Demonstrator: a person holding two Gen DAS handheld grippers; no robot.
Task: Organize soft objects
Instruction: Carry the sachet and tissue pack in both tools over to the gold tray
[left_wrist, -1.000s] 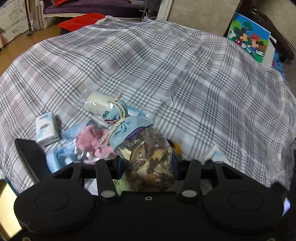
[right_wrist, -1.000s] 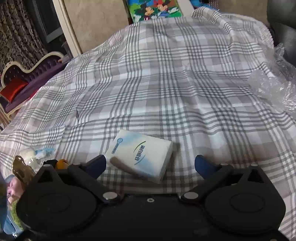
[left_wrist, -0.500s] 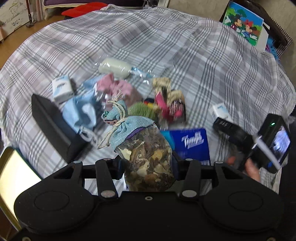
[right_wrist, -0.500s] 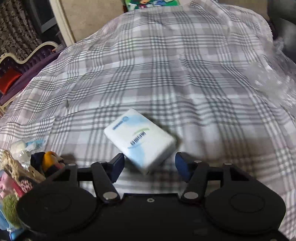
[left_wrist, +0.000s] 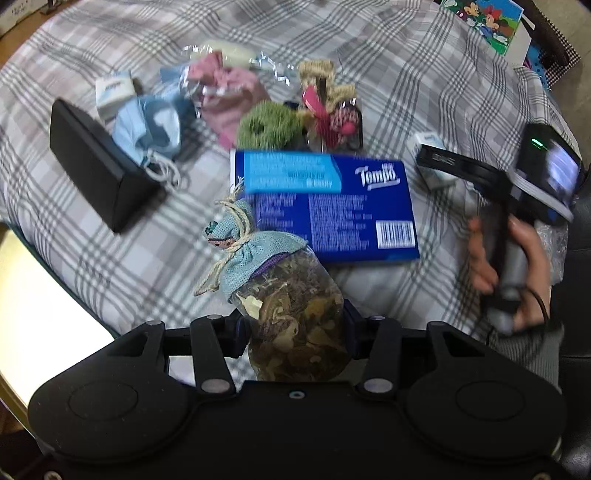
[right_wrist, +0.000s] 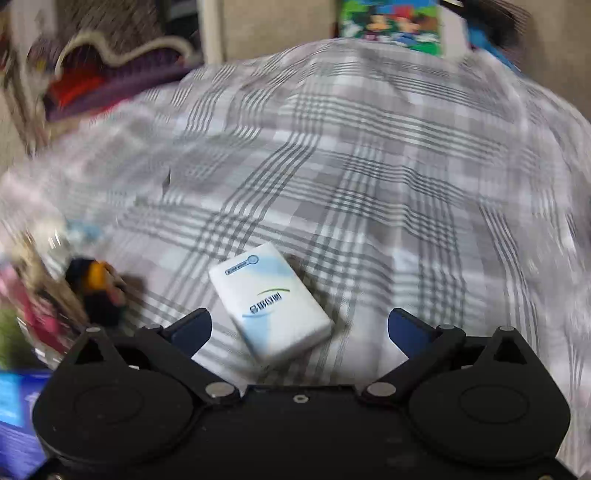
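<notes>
Plaid cloth (left_wrist: 424, 74), grey and white, covers the whole work surface.

Left gripper (left_wrist: 295, 325): jaws closed narrow on a clear pouch of dried potpourri (left_wrist: 295, 314), gripped at its lower half. Pouch neck is wrapped in pale blue fabric and tied with twine; it stands up between the fingers, held above the cloth.

Just beyond the pouch lies a blue tissue box (left_wrist: 332, 206), flat. Behind that, a cluster: green fuzzy piece (left_wrist: 266, 125), pink cloth (left_wrist: 229, 92), light blue cloth (left_wrist: 147, 125), a woven item with pink ribbon (left_wrist: 325, 107). Black flat case (left_wrist: 96, 166) lies to the left of the cluster, with a small white pack (left_wrist: 112, 88) near its far end.

Right gripper (right_wrist: 299, 328): jaws have just been opening and stand wide, pads clear of everything. A white tissue pack (right_wrist: 271, 302) lies on the cloth between them, angled, touching neither finger. In the left wrist view a hand (left_wrist: 517, 266) grips this tool's handle at the right edge of the cloth.

Right wrist view is blurred at the edges; the items at its left margin cannot be made out clearly.
</notes>
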